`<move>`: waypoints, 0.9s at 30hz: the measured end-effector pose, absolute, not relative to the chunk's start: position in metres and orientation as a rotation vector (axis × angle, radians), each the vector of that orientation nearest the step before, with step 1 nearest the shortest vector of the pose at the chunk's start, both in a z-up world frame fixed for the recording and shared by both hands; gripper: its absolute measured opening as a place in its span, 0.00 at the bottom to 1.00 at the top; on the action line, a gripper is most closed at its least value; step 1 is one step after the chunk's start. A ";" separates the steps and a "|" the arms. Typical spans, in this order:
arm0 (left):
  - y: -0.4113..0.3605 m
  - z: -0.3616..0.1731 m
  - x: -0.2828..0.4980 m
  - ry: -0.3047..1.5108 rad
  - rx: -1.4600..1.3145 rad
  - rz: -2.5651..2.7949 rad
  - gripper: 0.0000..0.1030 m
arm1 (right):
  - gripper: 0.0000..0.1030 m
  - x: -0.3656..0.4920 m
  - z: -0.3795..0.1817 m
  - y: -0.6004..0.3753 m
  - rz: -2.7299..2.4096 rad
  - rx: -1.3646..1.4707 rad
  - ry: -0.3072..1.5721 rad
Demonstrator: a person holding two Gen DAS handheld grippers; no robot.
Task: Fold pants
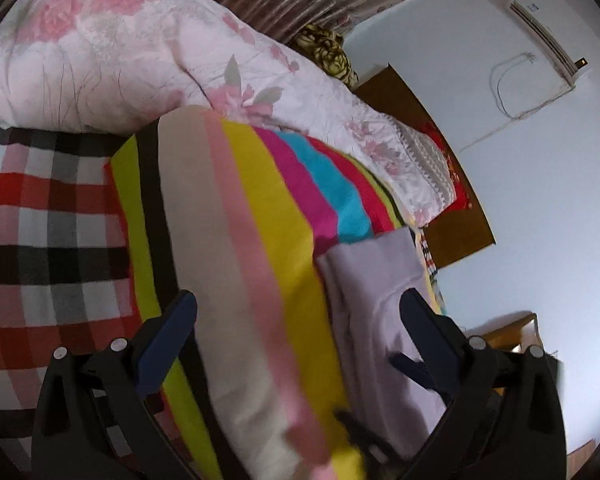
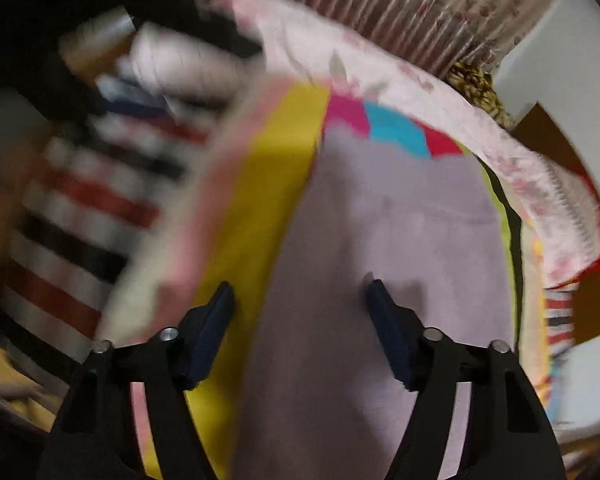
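The pale lilac pants (image 2: 380,248) lie flat on a striped, many-coloured bedsheet (image 2: 272,152). My right gripper (image 2: 300,296) is open just above them, its right finger over the fabric and its left finger over the yellow stripe. In the left wrist view the pants (image 1: 372,280) lie at the lower right on the striped sheet (image 1: 252,216). My left gripper (image 1: 300,308) is open, its right finger over the pants' edge and its left finger over the sheet. Neither gripper holds anything.
A pink floral quilt (image 1: 112,48) is piled along the far side of the bed. A red, black and white checked blanket (image 1: 48,232) lies to the left. A wooden headboard (image 1: 452,184) and a white wall with an air conditioner (image 1: 544,36) are on the right.
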State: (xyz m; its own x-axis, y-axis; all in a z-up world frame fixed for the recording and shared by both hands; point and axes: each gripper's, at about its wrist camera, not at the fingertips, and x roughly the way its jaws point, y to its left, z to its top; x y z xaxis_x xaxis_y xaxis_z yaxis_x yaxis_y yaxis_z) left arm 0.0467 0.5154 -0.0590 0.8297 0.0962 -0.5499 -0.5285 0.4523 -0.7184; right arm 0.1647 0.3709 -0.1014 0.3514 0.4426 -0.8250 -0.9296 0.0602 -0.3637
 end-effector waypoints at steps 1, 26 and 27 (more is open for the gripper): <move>0.515 -0.061 0.043 0.474 -1.041 0.387 0.98 | 0.62 0.165 -0.102 0.365 1.141 -1.026 0.587; 0.507 -0.078 0.037 0.497 -1.079 0.186 0.98 | 0.31 0.224 -0.082 0.346 1.190 -0.567 0.890; 0.509 -0.078 0.036 0.490 -1.086 0.187 0.98 | 0.28 0.225 -0.083 0.346 1.174 -0.617 0.853</move>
State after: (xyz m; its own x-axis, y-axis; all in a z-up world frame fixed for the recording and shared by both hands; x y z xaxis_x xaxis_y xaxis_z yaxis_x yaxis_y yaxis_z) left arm 0.0360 0.5085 -0.0783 0.8784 -0.0907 -0.4693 -0.3800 0.4630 -0.8008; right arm 0.2255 0.3462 -0.0834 0.1480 0.5319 -0.8338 -0.9575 0.2881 0.0138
